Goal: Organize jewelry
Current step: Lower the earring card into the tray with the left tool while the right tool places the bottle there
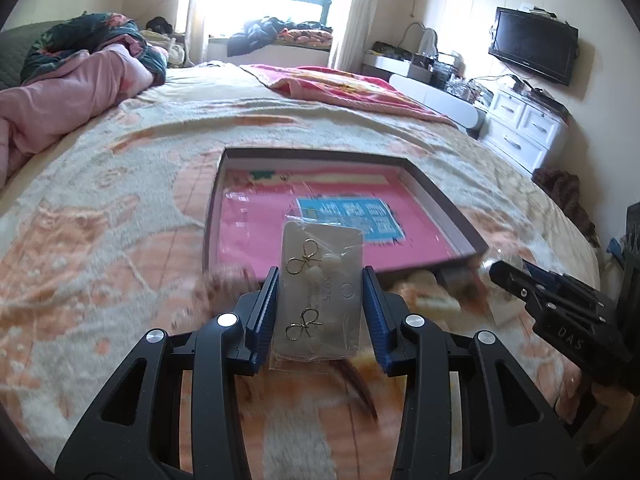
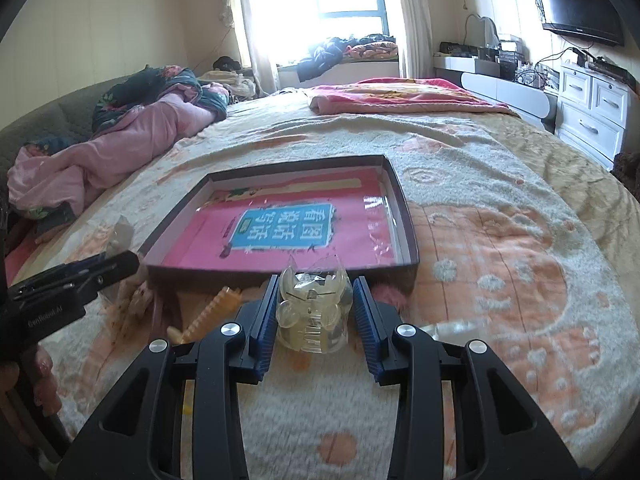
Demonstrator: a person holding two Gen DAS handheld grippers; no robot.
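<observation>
Gold-bowed earring card [image 1: 320, 292] lengthwise between claw fingers [image 1: 264, 312]

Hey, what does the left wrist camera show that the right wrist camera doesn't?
Only the left wrist view shows the earring card in its clear bag, held between the left claw pads, with two gold bow earrings on it. Only the right wrist view shows the clear hair clip between the right claw pads, plus an orange comb lying on the blanket. Both show the shallow box with the pink book inside, on the bed's blanket.
</observation>
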